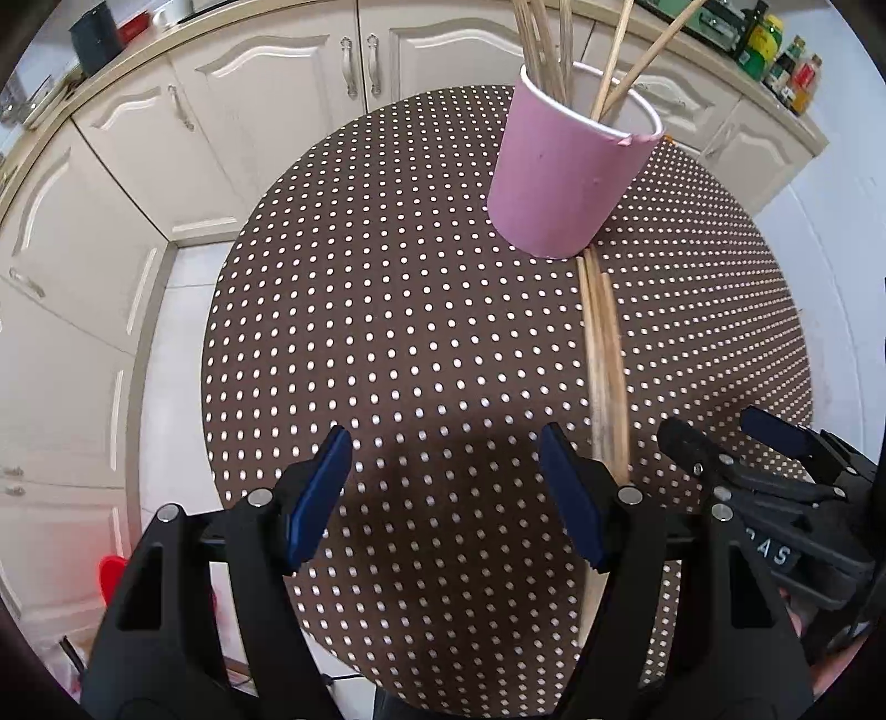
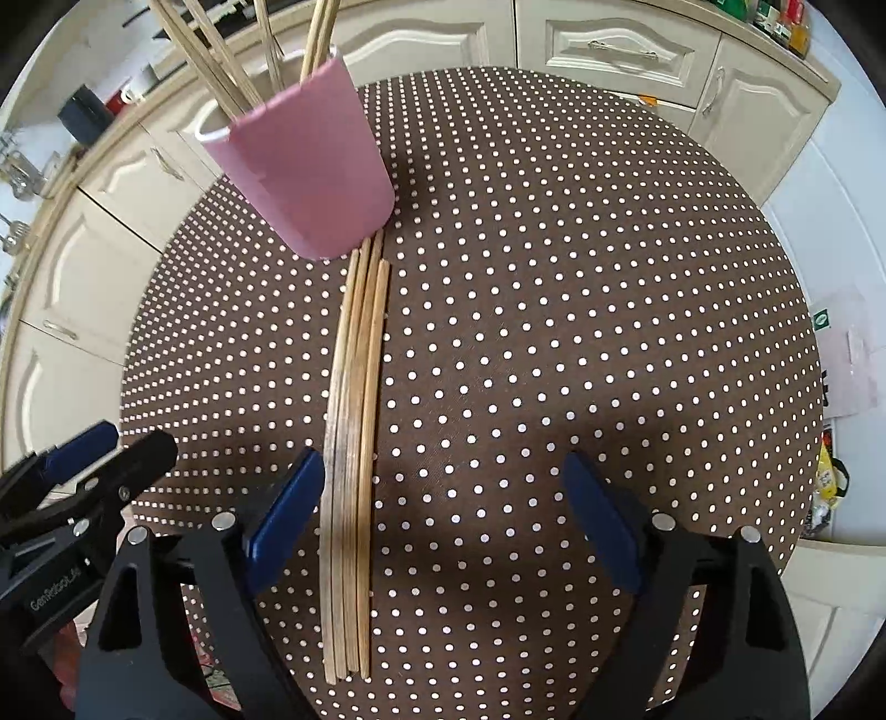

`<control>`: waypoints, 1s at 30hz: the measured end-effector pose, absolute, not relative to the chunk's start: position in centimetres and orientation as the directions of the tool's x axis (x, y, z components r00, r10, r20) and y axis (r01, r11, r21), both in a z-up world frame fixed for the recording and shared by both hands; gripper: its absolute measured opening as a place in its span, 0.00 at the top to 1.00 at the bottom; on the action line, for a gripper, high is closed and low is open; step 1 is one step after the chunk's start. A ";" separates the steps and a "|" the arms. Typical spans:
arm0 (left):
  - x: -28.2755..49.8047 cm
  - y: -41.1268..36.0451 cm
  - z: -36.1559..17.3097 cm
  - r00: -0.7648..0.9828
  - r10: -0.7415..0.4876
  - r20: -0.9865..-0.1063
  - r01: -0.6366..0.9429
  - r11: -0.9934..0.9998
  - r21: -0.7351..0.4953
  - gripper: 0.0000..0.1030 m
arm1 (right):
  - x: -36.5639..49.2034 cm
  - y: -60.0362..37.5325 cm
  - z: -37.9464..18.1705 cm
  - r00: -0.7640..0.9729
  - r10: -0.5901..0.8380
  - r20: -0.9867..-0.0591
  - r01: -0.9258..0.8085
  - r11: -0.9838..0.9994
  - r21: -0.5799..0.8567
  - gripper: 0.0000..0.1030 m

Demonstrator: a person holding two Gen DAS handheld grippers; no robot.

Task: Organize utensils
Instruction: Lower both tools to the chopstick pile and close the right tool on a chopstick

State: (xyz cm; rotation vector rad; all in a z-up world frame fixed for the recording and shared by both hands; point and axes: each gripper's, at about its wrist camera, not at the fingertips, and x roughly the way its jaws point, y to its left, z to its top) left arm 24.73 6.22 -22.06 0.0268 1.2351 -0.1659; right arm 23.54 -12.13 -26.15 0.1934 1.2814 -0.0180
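Two grippers hung over the dotted table (image 2: 554, 277), both aimed steeply down. The pink cup (image 1: 570, 177) stood on the far part of the table, several sticks (image 1: 545, 44) poking up out of it. A bundle of loose chopsticks (image 2: 354, 443) lay flat on the cloth, far ends touching the cup's base, near ends running away from the cup toward the cameras.

The left gripper (image 1: 446, 493) had its jaws well apart, nothing between them, only cloth; the bundle ran just outside its right-hand finger (image 1: 570, 498), on the same side of the cup as that finger. The right gripper (image 2: 446, 515) was spread wide too, gripping nothing, and the bundle passed just inside its left-hand finger (image 2: 285, 515), no pad pressing on it. Beyond the cup, cream cabinets (image 1: 310, 66) lined the wall.
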 end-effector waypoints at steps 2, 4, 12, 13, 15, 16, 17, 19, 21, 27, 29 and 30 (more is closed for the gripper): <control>25.7 6.2 -22.8 0.291 -0.128 -0.948 0.149 0.985 -0.088 0.33 | 23.9 -11.8 -27.1 0.258 0.097 -0.961 0.133 0.982 0.135 0.19; 26.1 6.1 -23.2 0.279 -0.137 -0.950 0.164 0.982 -0.094 0.33 | 24.1 -11.4 -27.8 0.242 0.078 -0.967 0.139 0.984 0.114 0.19; 28.0 5.9 -24.5 0.229 -0.155 -0.961 0.191 0.975 -0.112 0.33 | 25.4 -10.6 -28.9 0.229 0.001 -0.973 0.127 0.991 0.031 0.22; 28.3 5.9 -24.7 0.224 -0.157 -0.962 0.194 0.974 -0.114 0.33 | 25.5 -10.7 -29.0 0.229 0.008 -0.973 0.130 0.991 0.039 0.22; 28.8 5.9 -25.0 0.215 -0.160 -0.963 0.202 0.972 -0.117 0.33 | 26.1 -10.7 -29.2 0.228 0.021 -0.973 0.149 0.987 0.056 0.22; 29.1 5.9 -25.1 0.212 -0.159 -0.964 0.205 0.972 -0.115 0.33 | 26.2 -10.7 -29.3 0.228 0.020 -0.974 0.154 0.986 0.056 0.22; 29.4 6.0 -25.3 0.210 -0.160 -0.964 0.207 0.971 -0.117 0.33 | 26.4 -10.7 -29.3 0.230 0.014 -0.973 0.156 0.986 0.051 0.22; 30.1 6.0 -25.4 0.205 -0.167 -0.964 0.207 0.970 -0.124 0.33 | 26.8 -10.3 -29.2 0.237 -0.001 -0.971 0.152 0.988 0.036 0.22; 30.7 6.1 -25.4 0.201 -0.170 -0.965 0.209 0.970 -0.127 0.33 | 27.2 -10.3 -29.3 0.234 -0.008 -0.972 0.158 0.987 0.029 0.23; 32.0 6.8 -26.0 0.182 -0.192 -0.964 0.193 0.969 -0.157 0.33 | 28.8 -9.6 -29.3 0.212 -0.019 -0.977 0.174 0.984 0.019 0.43; 32.0 6.9 -26.3 0.171 -0.194 -0.966 0.185 0.969 -0.162 0.33 | 29.1 -8.9 -29.4 0.211 -0.062 -0.976 0.143 0.989 -0.032 0.48; 32.0 6.9 -26.5 0.166 -0.204 -0.965 0.184 0.968 -0.173 0.33 | 29.1 -8.7 -29.3 0.215 -0.064 -0.974 0.133 0.991 -0.036 0.50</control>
